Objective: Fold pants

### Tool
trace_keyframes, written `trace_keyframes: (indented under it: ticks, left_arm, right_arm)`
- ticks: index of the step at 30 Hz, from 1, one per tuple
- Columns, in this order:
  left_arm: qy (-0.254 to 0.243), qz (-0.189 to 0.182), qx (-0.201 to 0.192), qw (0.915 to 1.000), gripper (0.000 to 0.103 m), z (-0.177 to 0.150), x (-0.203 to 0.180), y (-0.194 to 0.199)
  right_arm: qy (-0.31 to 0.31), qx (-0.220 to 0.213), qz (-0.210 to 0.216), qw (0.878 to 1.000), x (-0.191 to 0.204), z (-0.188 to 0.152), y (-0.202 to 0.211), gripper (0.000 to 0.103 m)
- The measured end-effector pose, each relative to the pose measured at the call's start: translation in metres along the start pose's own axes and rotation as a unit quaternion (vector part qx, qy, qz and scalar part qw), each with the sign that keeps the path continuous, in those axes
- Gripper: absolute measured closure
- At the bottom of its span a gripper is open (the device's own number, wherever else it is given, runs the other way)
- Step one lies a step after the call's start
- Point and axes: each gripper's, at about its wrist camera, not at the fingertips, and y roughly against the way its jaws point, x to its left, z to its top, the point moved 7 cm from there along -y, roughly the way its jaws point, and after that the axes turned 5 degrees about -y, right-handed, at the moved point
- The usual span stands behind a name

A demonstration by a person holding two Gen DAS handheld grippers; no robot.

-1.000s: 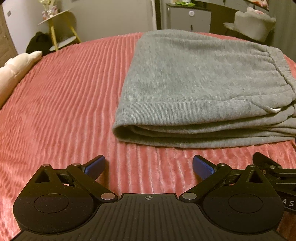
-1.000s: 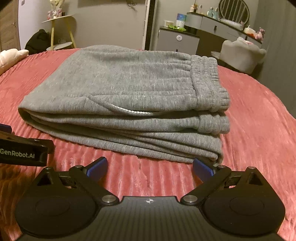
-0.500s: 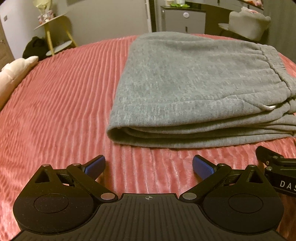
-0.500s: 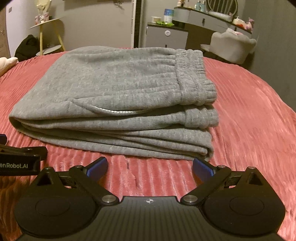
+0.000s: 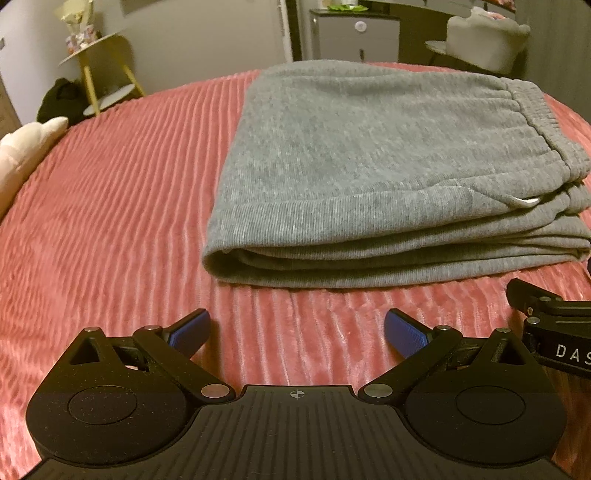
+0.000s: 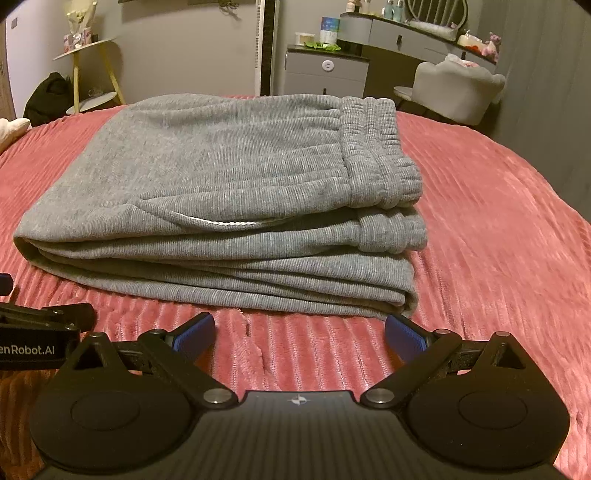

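One pair of grey pants (image 5: 373, 155) is seen folded into a flat, layered stack on the bed (image 5: 110, 192), which is covered with a ribbed pink spread. The elastic waistband (image 6: 373, 147) lies on top at the right end, and a white drawstring (image 6: 221, 222) peeks out of the front edge. Two grippers are counted. The left hand-held gripper (image 5: 297, 330) is held with its blue fingers spread, empty, just short of the stack's front edge. The right hand-held gripper (image 6: 300, 330) is likewise spread and empty. A cream pillow (image 5: 26, 147) is shown more fully by the left view; a dresser (image 6: 417, 33) is shown only by the right.
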Motion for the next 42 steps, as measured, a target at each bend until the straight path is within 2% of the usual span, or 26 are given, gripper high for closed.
trace_keyframes:
  ticks: [42]
  left_arm:
    - [0.005, -0.001, 0.014, 0.9999, 0.000, -0.0024, 0.0015, -0.0041]
  right_arm:
    - [-0.005, 0.000, 0.001, 1.000, -0.0026, 0.0015, -0.0001, 0.004]
